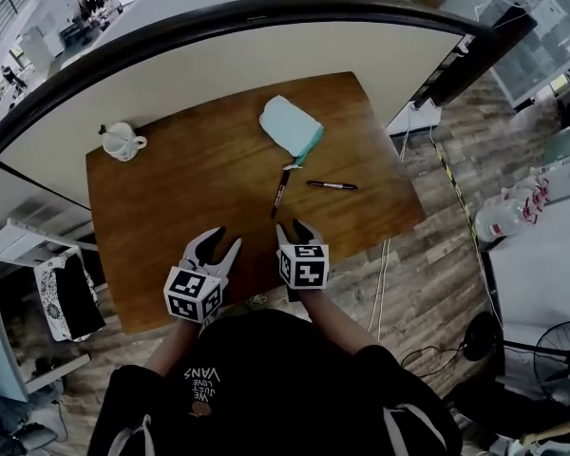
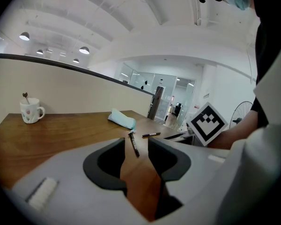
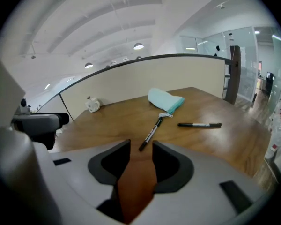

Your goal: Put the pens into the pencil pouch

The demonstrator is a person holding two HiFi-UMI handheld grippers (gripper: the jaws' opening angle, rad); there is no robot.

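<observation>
Left hand-held gripper (image 1: 223, 242) and right hand-held gripper (image 1: 294, 228) hang over the near edge of the tabletop (image 1: 180, 188), jaws apart and empty, likely lined up for pickup. Nearest pen (image 1: 279, 194) lies just ahead, its far end at the pencil pouch (image 1: 291, 126). Second pen (image 1: 332, 185) lies to the right, apart.

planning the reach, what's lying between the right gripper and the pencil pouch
A black pen lies between the right gripper and the pencil pouch, its far end close to the pouch's near end. The right gripper view shows it best.
</observation>
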